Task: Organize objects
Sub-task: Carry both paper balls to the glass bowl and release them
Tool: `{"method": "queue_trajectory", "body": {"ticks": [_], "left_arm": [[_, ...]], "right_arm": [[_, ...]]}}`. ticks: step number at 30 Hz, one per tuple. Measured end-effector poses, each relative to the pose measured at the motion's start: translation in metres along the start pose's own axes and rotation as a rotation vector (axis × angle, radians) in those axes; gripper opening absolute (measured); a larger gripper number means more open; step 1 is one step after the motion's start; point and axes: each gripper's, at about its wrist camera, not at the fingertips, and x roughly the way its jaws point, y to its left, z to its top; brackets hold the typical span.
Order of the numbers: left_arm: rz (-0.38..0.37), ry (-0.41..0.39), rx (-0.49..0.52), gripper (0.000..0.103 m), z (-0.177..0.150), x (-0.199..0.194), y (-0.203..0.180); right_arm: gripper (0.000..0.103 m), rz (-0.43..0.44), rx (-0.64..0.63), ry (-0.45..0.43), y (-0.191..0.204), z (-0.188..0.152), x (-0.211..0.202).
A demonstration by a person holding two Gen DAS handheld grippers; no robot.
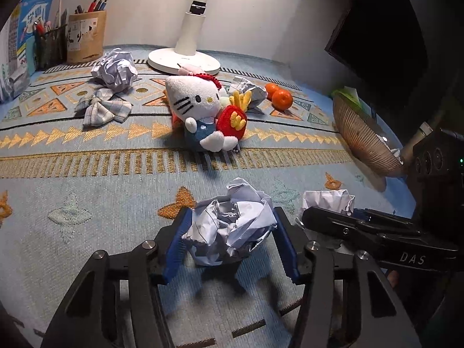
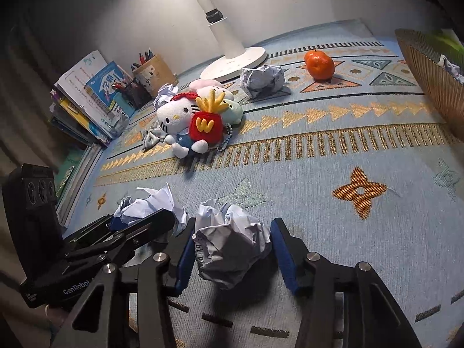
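Because crumpled paper counts as litter in a tidying job, one paper ball (image 1: 229, 223) is held between the blue pads of the left hand-held gripper (image 1: 232, 232) at the lower centre of the left wrist view, the pads pressing on its two sides. A second paper ball (image 2: 232, 243) is clamped in the same manner by the right hand-held gripper (image 2: 232, 246) at the lower centre of the right wrist view, with its left pad clearly against the paper. Both balls appear to be at or just above the patterned cloth (image 1: 87, 174) that covers the surface; whether they are lifted cannot be told.

The two grippers are kept side by side, each seen at the edge of the other's view, probably so that two pieces can be carried off in one trip. A ribbed brown basket (image 1: 365, 136) stands at the right edge of the left view with white paper already lying inside it, so it is judged to be the place meant for such scraps.

Farther up the frame, a white cat plush (image 1: 197, 107) with a red fries pouch (image 1: 233, 120) is left in the middle. Two more paper balls (image 1: 116, 69) (image 2: 262, 79), a checked bow (image 1: 101, 108), tangerines (image 1: 279, 97) and a lamp base (image 1: 184, 59) lie beyond. Pen holders (image 1: 85, 36) and books (image 2: 87, 101) are lined along the wall, seemingly already in order.
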Motion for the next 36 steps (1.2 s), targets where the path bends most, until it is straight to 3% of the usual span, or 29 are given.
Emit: {"method": "queue_trajectory", "body": {"ticks": [4, 7, 11, 15, 19, 24, 26, 27, 28, 36], "left_arm": [[0.002, -0.022, 0.049, 0.053, 0.012, -0.011, -0.024], [-0.018, -0.057, 0.119, 0.053, 0.035, -0.019, -0.058], [-0.078, -0.099, 0.207, 0.053, 0.073, -0.014, -0.118], [-0.145, -0.138, 0.264, 0.053, 0.104, 0.011, -0.178], [-0.227, -0.129, 0.282, 0.053, 0.123, 0.046, -0.223], [-0.261, -0.09, 0.286, 0.056, 0.134, 0.089, -0.249], [-0.273, -0.082, 0.267, 0.074, 0.137, 0.099, -0.25], [-0.278, -0.077, 0.253, 0.088, 0.137, 0.103, -0.25], [-0.287, -0.081, 0.236, 0.089, 0.137, 0.103, -0.247], [-0.281, -0.09, 0.211, 0.089, 0.124, 0.073, -0.215]], "right_arm": [[0.047, 0.0, 0.013, -0.076, -0.009, 0.006, -0.028], [0.047, -0.059, 0.018, -0.182, -0.022, 0.02, -0.068], [0.047, -0.204, 0.026, -0.353, -0.048, 0.045, -0.135], [0.047, -0.332, 0.107, -0.461, -0.091, 0.067, -0.183], [0.047, -0.407, 0.209, -0.475, -0.137, 0.079, -0.198], [0.049, -0.382, 0.303, -0.43, -0.177, 0.086, -0.192], [0.054, -0.382, 0.319, -0.407, -0.186, 0.088, -0.186], [0.061, -0.379, 0.329, -0.406, -0.19, 0.088, -0.185], [0.065, -0.371, 0.337, -0.409, -0.193, 0.085, -0.185], [0.065, -0.317, 0.313, -0.419, -0.183, 0.073, -0.184]]}}
